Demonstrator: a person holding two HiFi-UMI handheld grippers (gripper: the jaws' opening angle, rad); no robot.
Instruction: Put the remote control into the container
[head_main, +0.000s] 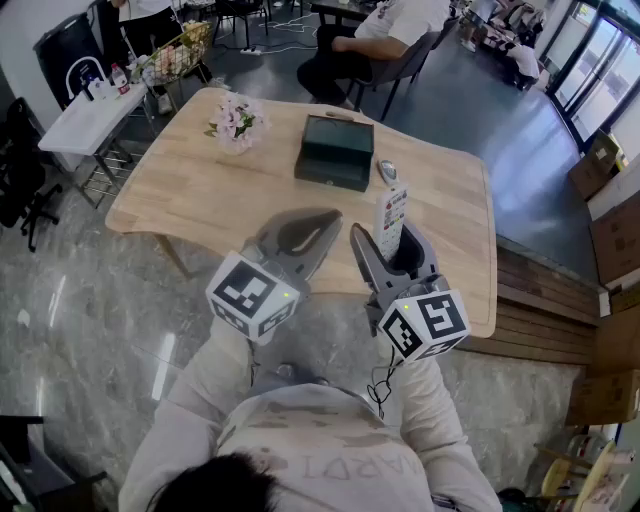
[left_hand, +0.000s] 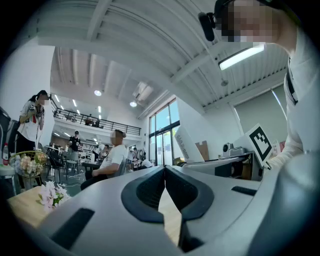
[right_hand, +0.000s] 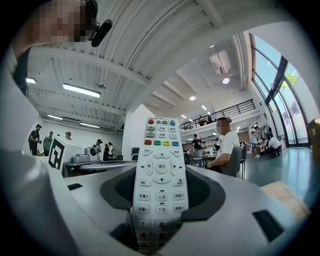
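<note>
**Around the Wooden Counter**

Pink flowers (head_main: 236, 122) sit at the far left of the wooden counter (head_main: 200, 195). Beyond its far edge a person (head_main: 398, 20) sits. A white side table (head_main: 85, 125) stands far left, and cardboard boxes (head_main: 614, 236) are stacked at the right.

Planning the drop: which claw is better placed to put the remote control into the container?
Right. The right claw grips the remote control, container ahead; the left claw is shut and empty.

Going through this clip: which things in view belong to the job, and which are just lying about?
Belongs to the job:
- remote control, clamped in the right gripper
- dark container on the table

Just lying about:
- flowers
- small silver thing beside the container
- left gripper, shut and empty, takes no part right now
</note>
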